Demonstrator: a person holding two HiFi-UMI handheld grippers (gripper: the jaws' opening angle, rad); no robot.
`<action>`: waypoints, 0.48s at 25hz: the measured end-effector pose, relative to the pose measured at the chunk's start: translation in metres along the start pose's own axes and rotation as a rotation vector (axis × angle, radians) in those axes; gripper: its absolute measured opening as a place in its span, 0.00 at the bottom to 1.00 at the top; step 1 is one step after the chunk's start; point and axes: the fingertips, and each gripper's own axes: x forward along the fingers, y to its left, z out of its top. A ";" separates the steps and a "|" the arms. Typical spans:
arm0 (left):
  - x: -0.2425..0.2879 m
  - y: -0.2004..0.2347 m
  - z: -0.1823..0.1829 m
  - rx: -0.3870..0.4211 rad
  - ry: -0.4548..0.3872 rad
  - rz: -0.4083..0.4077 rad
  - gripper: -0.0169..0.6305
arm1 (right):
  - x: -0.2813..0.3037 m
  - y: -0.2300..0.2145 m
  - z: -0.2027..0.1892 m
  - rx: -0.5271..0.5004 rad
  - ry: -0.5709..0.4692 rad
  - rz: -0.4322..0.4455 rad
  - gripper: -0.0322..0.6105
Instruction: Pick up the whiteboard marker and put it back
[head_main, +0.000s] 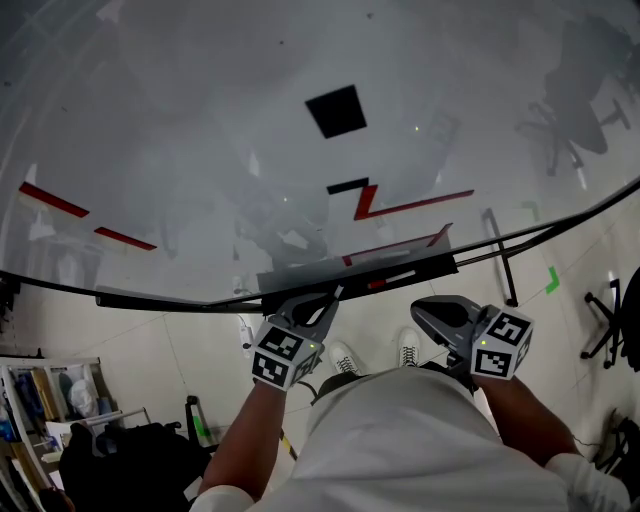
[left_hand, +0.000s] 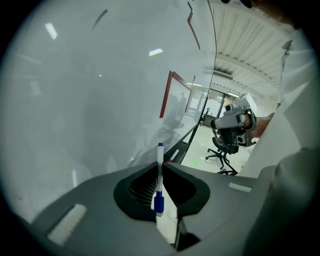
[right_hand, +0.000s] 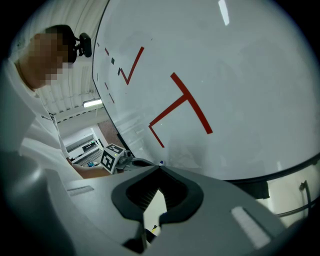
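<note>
Left gripper view: left claw (left_hand: 160, 165) pinches marker (left_hand: 159, 201) | right claw (right_hand: 160, 168) closed, empty

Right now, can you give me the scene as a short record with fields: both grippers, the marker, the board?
left gripper: shut on the whiteboard marker, near the board's lower edge
whiteboard marker: white body, blue at both ends, clamped between the jaws
right gripper: shut, nothing between its jaws
whiteboard: bears red lines and a black square
tray: dark ledge under the board; marker not yet on it
</note>
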 end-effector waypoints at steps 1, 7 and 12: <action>-0.001 -0.001 0.000 -0.003 -0.007 0.000 0.10 | 0.000 0.000 0.000 0.000 0.000 0.001 0.05; -0.006 -0.014 0.013 -0.075 -0.103 -0.064 0.10 | 0.002 0.000 0.003 -0.001 -0.004 0.005 0.05; -0.016 -0.026 0.029 -0.084 -0.199 -0.114 0.10 | 0.003 0.001 0.002 -0.001 -0.002 0.008 0.05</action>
